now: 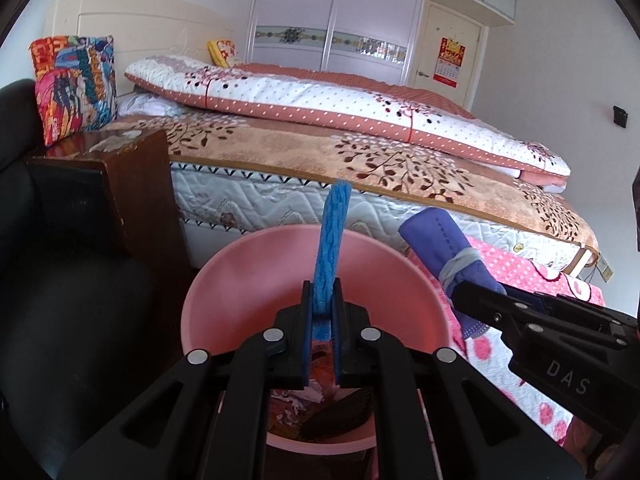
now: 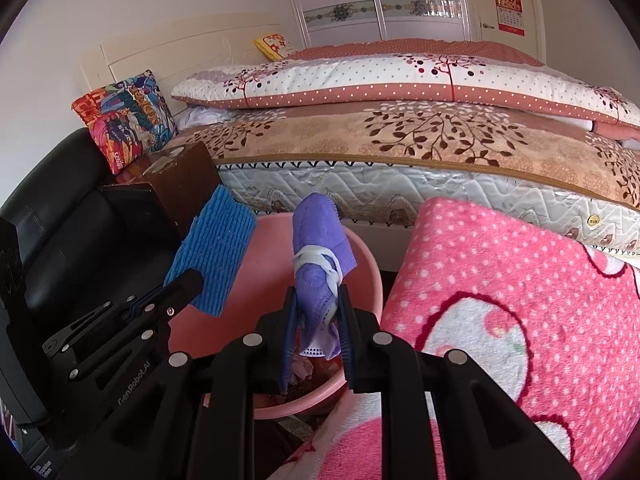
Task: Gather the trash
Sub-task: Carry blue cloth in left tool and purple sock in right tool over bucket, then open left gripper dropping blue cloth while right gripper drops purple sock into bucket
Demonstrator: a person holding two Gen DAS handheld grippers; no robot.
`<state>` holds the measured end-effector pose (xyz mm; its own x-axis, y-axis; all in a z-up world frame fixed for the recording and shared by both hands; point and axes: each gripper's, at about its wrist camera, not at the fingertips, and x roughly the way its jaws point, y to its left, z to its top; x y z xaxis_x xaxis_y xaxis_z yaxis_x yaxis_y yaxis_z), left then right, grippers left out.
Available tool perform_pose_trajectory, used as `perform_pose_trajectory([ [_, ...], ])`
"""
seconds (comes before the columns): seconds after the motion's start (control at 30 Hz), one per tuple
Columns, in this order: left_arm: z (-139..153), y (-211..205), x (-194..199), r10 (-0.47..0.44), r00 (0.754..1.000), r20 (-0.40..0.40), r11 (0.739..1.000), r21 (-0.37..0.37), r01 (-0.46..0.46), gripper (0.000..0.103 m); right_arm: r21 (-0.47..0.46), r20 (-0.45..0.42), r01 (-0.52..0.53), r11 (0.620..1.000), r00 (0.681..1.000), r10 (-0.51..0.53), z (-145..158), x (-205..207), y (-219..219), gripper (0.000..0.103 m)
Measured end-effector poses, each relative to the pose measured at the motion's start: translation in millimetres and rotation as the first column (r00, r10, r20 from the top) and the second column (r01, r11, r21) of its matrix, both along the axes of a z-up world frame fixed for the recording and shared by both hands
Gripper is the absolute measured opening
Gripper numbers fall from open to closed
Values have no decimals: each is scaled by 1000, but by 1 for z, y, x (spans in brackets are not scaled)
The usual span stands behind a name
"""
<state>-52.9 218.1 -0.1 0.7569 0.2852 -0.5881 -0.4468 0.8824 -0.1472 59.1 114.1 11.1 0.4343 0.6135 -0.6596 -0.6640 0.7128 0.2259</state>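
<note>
Blue cloth: pinched upright in the left gripper, above the pink bin.
Purple mask: bundled, clamped in the right gripper, over the same bin.
Progress: scraps already lie inside; both pieces look ready to drop.
Surroundings: bed, pink blanket, dark cabinet.

Home bedroom, made bed with quilts, wardrobe, wall calendar

**Around the bedroom**

We see a bed with a brown leaf-print blanket and folded dotted quilt, a colourful cushion, a dark wooden nightstand, a pink fleece blanket, and a red wall calendar.
</note>
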Motion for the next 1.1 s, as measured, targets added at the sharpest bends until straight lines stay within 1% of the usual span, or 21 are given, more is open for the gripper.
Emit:
perform_pose_trajectory([
  [0.33,-21,18,2,23,998,-51,999,-42,-25,7,-29,-45,-21,999,999,20,-23,2,18,18],
  [0.5,-25,22,2,32,998,-58,998,-56,-35,7,-47,-62,-34,998,998,31,-33,3,25,18],
  [0.9,-33,29,7,37,995,-92,995,-85,-45,7,-68,-75,-43,997,996,38,-44,5,35,19],
  [1.1,-35,31,8,36,993,-108,995,-88,-46,8,-71,-78,-42,997,996,37,-46,6,36,19],
])
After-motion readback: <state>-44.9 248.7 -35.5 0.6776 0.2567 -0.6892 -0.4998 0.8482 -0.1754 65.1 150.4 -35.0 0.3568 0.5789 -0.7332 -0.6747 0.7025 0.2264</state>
